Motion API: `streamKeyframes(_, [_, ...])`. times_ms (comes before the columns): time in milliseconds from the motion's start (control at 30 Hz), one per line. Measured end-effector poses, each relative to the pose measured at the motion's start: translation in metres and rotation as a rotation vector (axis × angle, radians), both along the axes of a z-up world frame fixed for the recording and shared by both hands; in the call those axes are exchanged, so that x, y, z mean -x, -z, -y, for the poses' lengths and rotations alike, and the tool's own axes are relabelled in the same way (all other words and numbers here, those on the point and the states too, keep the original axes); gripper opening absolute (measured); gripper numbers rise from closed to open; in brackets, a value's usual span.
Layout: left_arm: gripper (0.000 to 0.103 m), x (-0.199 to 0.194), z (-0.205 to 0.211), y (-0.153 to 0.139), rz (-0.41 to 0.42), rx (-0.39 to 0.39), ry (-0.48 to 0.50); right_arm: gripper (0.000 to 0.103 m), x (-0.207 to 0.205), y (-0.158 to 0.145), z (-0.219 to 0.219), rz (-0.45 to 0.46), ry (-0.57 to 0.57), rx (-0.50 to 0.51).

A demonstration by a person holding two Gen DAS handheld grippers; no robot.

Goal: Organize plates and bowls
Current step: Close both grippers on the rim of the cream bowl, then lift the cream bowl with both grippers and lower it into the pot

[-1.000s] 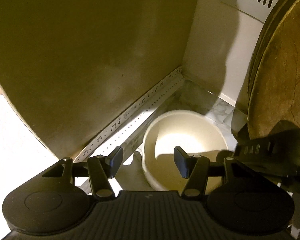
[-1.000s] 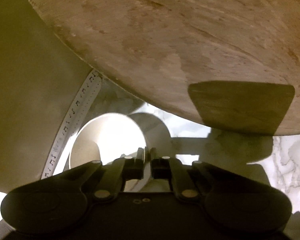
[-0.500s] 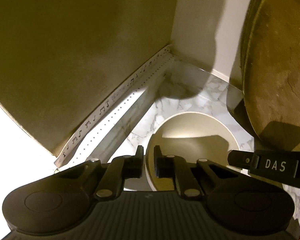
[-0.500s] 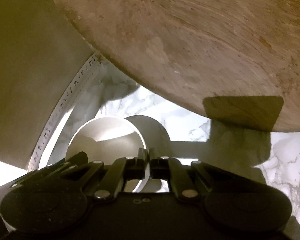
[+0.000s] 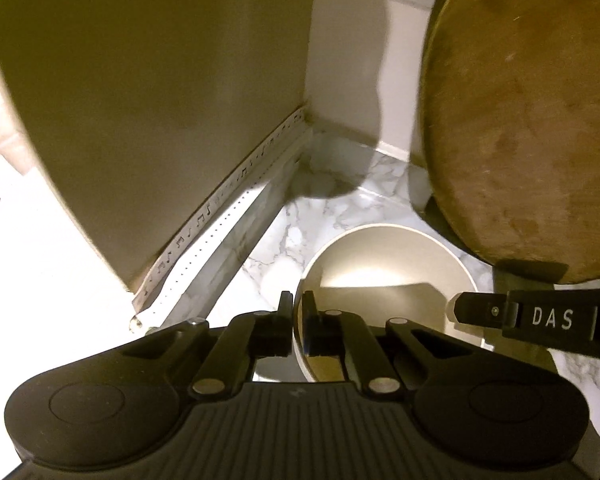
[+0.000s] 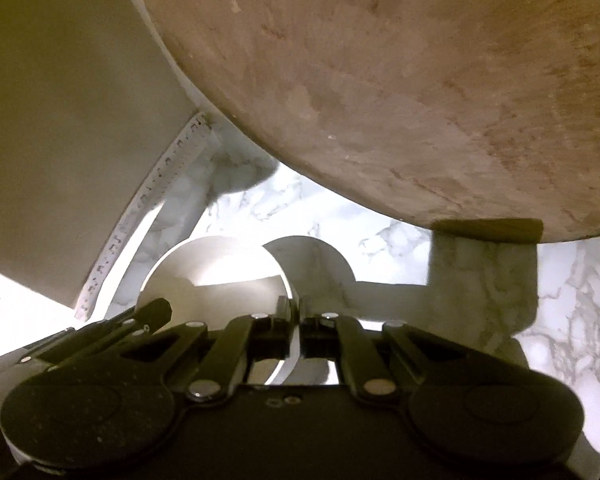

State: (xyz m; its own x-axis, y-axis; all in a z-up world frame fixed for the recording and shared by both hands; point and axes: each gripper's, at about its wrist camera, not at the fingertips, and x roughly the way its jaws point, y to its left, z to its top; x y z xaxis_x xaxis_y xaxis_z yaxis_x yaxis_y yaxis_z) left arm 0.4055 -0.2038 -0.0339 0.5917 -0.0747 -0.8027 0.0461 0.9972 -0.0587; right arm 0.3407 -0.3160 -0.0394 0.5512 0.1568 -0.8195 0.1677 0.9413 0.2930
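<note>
White bowl (image 5: 384, 264): our left gripper (image 5: 296, 320) has just clamped its 9 o'clock rim; right gripper (image 6: 295, 322) clamps 3 o'clock; lift possible.

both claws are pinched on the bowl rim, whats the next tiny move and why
Probably a short, level lift straight up. The left claw and right claw each pinch opposite sides of the white bowl's rim. The round wooden board leans close behind it on the marble counter, so rising first should avoid knocking it.
</note>
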Motion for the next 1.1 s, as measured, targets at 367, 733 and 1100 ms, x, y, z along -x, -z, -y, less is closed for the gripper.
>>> streamKeyframes(367, [0.004, 0.056, -0.004, -0.049, 0.028, 0.027, 0.067, 0.005, 0.067, -0.05, -0.001, 0.06, -0.011, 0.026])
streamKeyframes(733, [0.004, 0.12, -0.018, -0.069, 0.029, 0.053, 0.099, 0.005, 0.135, -0.075, -0.024, 0.083, -0.015, 0.047])
streamKeyframes(1100, [0.004, 0.181, -0.03, -0.077, 0.029, 0.045, 0.142, 0.005, 0.197, -0.089, -0.051, 0.094, -0.006, 0.071])
